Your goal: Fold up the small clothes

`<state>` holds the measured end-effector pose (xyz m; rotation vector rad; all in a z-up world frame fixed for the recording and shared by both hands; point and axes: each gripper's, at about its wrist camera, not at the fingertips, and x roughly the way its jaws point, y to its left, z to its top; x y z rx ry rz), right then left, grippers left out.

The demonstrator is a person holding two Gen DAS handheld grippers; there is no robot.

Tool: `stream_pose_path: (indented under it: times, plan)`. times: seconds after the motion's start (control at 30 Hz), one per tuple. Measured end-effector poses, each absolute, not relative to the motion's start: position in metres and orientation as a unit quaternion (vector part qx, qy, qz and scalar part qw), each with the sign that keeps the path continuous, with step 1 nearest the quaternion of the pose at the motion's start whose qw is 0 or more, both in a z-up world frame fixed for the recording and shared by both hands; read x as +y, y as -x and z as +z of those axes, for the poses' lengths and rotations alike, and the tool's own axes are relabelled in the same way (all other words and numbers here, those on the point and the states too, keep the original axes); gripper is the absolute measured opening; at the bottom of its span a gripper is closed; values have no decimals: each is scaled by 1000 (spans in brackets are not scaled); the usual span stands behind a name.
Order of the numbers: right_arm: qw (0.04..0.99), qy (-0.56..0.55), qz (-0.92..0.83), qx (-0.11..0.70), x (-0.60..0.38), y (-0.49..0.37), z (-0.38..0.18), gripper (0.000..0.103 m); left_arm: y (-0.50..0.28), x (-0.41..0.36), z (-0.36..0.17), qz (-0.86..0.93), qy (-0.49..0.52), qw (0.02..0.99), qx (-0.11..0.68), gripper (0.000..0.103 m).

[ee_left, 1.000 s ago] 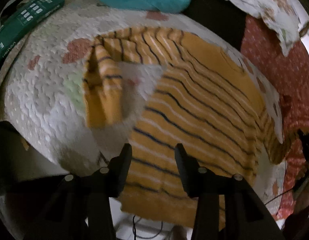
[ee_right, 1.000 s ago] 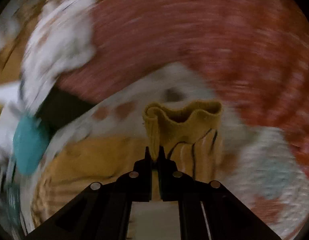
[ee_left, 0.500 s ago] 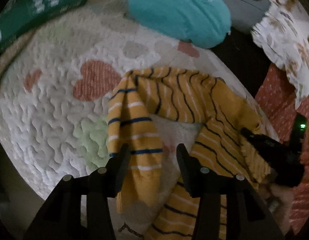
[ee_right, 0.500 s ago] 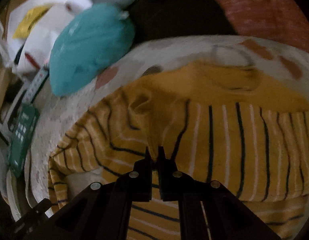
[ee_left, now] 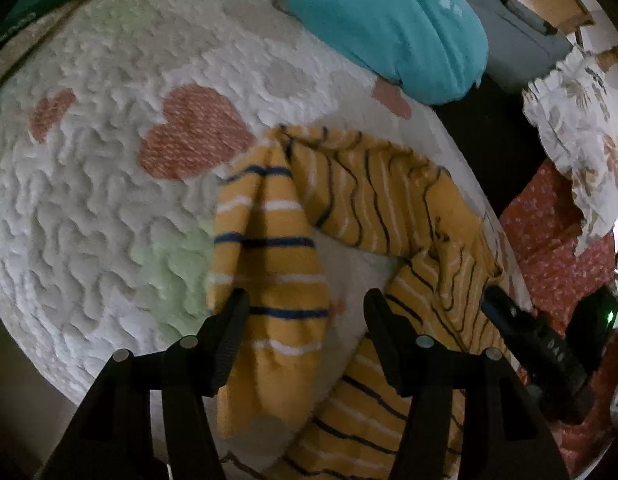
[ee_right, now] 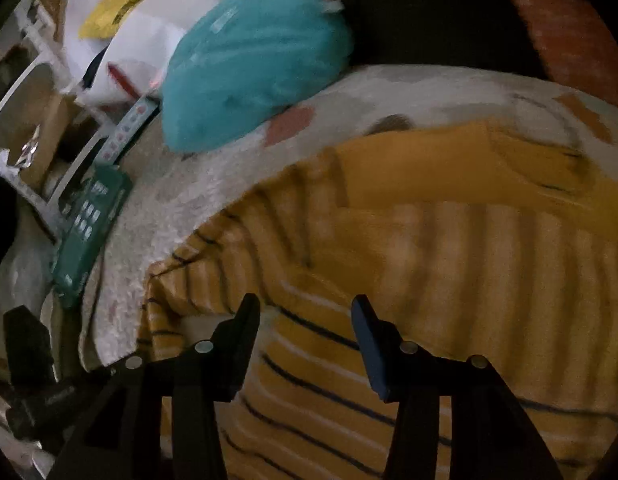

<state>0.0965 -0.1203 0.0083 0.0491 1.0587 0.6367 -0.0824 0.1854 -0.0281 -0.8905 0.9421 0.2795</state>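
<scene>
A small yellow sweater with navy and white stripes (ee_left: 373, 216) lies on a white quilt with pink hearts (ee_left: 109, 208). One sleeve (ee_left: 269, 280) runs toward my left gripper (ee_left: 305, 308), which is open and empty just above the sleeve's lower part. My right gripper (ee_right: 305, 312) is open and empty over the sweater's striped body (ee_right: 429, 280); the right sleeve lies folded across the body. The right gripper also shows in the left wrist view (ee_left: 537, 344) at the sweater's right edge.
A teal cushion (ee_left: 389, 28) lies at the quilt's far edge, also in the right wrist view (ee_right: 253, 60). A green box (ee_right: 89, 236) sits at the quilt's left side. Red dotted fabric (ee_left: 557, 248) and a floral cloth (ee_left: 581, 128) lie to the right.
My right gripper carried the right sleeve across the sweater's body, then opened and let it go. My left gripper stayed open and moved over the left sleeve.
</scene>
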Motion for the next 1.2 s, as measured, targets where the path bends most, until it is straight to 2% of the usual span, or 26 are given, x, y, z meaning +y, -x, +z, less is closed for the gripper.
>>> stream_pose_path:
  times: [0.3,0.5,0.57,0.6,0.63,0.7,0.73,0.87,0.93,1.0,1.07,1.1,1.2]
  plan:
    - [857,-94,75,501,-326,-119,1,55,-9,102,-6,60,315,822,471,58]
    - [844,-162,32,510,-388,-135,-22,56,-77,50,-28,67,213,836,502,58]
    - [838,-177,37,515,-390,-142,-30,56,-92,43,-44,73,189,825,527,53]
    - [834,-180,41,519,-388,-146,-35,56,-96,40,-51,73,179,820,539,40]
    - [832,-181,48,523,-387,-150,-38,56,-100,36,-52,70,166,819,544,35]
    - [824,-174,76,534,-377,-157,-43,24,-103,30,-45,58,149,825,542,13]
    - [825,-165,81,534,-374,-156,-42,14,-104,28,-44,62,143,825,543,13]
    - [852,-156,81,494,-375,-157,-15,13,-107,26,-45,77,137,823,545,13]
    - [855,-142,69,494,-378,-158,-14,17,-108,24,-46,82,130,825,544,13]
    - [856,-133,46,497,-385,-154,-15,29,-108,21,-46,85,124,827,542,14]
    - [857,-159,42,489,-397,-138,-10,54,-108,21,-47,84,119,829,540,15]
    - [855,-171,43,487,-404,-125,-9,60,-107,21,-46,82,118,829,540,16]
    - [841,-164,57,512,-407,-90,-17,62,-107,23,-47,79,123,828,542,17]
